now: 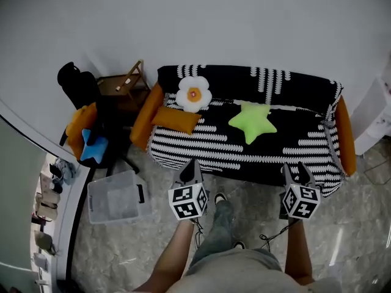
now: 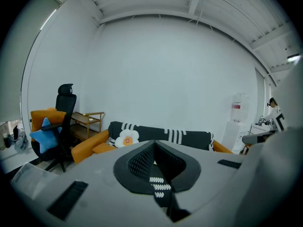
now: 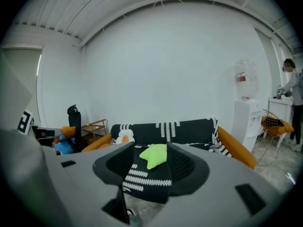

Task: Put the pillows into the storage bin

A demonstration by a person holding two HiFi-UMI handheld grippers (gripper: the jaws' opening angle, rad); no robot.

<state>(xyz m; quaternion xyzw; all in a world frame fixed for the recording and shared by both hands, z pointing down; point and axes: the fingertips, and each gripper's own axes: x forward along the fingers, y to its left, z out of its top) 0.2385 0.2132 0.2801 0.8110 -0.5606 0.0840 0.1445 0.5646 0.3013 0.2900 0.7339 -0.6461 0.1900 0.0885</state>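
On the black-and-white sofa (image 1: 244, 148) lie a white flower pillow (image 1: 194, 93), an orange pillow (image 1: 176, 119) and a green star pillow (image 1: 251, 121). An orange pillow (image 1: 82, 121) and a blue star pillow (image 1: 93, 145) sit on the office chair. The clear storage bin (image 1: 116, 197) stands on the floor left of the sofa. My left gripper (image 1: 193, 165) hovers before the sofa's front edge, shut and empty. My right gripper (image 1: 295, 170) is open and empty, with the green star pillow (image 3: 154, 156) framed between its jaws at a distance.
A black office chair (image 1: 76, 81) and a wooden side table (image 1: 125, 84) stand left of the sofa. Further right are a water dispenser (image 3: 244, 112), a person (image 3: 291, 86) and a white cabinet (image 1: 374, 115). Shoes (image 1: 61, 170) lie at the left wall.
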